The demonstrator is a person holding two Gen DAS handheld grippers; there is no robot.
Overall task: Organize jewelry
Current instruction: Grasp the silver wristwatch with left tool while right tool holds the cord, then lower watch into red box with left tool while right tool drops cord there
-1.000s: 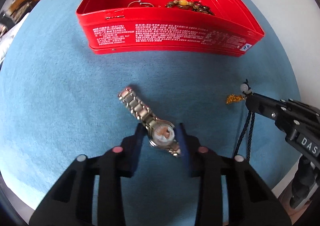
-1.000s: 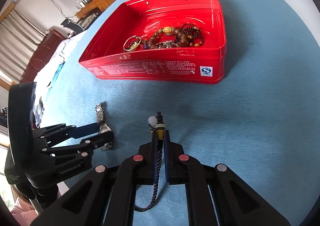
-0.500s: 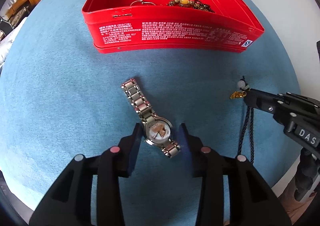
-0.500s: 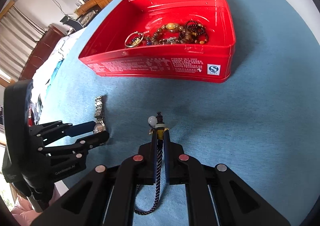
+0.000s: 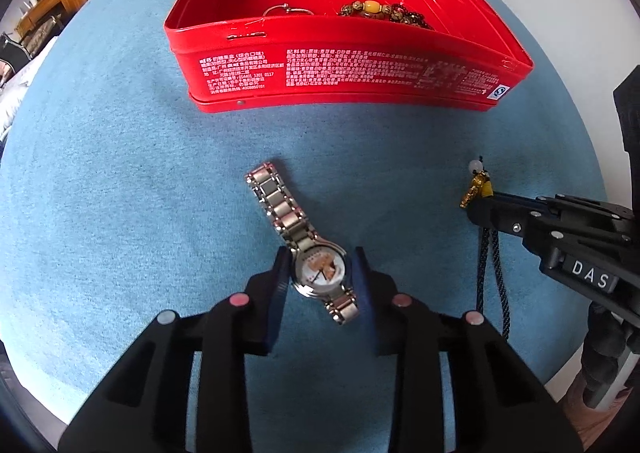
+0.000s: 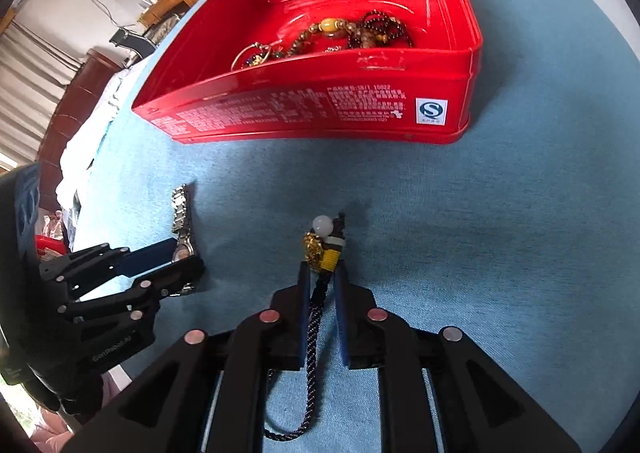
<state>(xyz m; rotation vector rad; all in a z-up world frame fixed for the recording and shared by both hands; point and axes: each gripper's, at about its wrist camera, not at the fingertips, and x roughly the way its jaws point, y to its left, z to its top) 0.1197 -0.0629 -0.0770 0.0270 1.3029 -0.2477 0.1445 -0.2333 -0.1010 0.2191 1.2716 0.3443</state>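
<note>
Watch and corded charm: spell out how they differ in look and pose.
The watch is silver metal with a round pale dial. The corded charm is a gold figure, a white bead and yellow wrapping on dark braided cord.
The watch's link band lies stretched out straight. The corded charm's cord trails back in a limp loop.
Both are outside the red tin, over the blue cloth.

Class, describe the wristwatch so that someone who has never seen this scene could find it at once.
Start at the red tin on the blue cloth. On the cloth in front of it lies the wristwatch, its round face between the closing fingers of the left gripper. Unlike the corded charm beside it, it has a shiny metal link band.
</note>
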